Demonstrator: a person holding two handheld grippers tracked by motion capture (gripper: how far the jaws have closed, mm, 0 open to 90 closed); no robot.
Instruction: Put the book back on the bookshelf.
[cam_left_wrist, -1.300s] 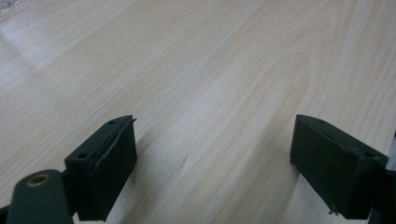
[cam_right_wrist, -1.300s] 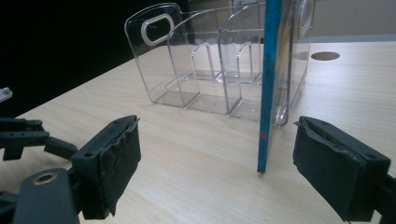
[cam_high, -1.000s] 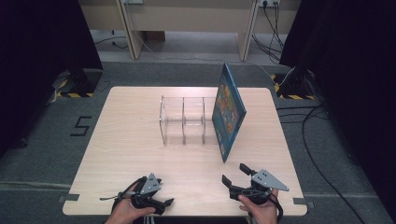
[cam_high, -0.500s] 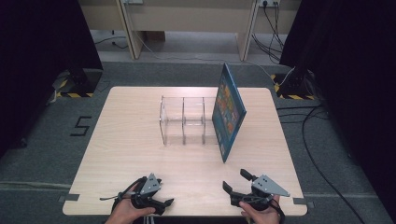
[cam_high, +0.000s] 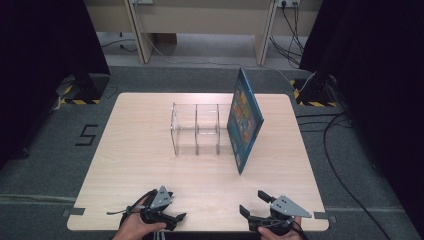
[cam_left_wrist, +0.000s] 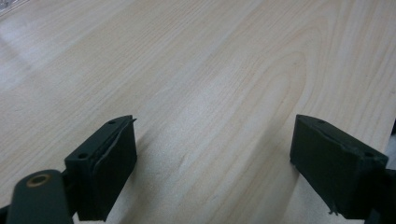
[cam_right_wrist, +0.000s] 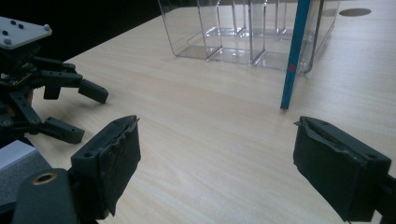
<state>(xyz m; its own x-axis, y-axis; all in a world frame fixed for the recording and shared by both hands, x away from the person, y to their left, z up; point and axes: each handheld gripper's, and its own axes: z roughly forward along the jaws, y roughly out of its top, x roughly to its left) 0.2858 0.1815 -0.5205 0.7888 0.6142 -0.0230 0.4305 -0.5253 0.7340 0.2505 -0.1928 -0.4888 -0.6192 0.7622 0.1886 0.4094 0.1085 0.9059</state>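
Observation:
A blue picture book stands on edge and leans against the right end of a clear plastic divider rack in the middle of the wooden table. In the right gripper view the book's blue spine rises in front of the rack. My left gripper rests open at the table's near edge, left of centre. My right gripper sits open at the near edge to the right. Both hold nothing. The left gripper also appears in the right gripper view, at the left.
Grey carpet surrounds the table, with a "5" marked on the floor at the left. Cables trail on the floor at the right. Desk legs stand beyond the table's far edge.
My right gripper has drawn slightly back toward the near edge of the table. The left gripper, the book and the rack have stayed put.

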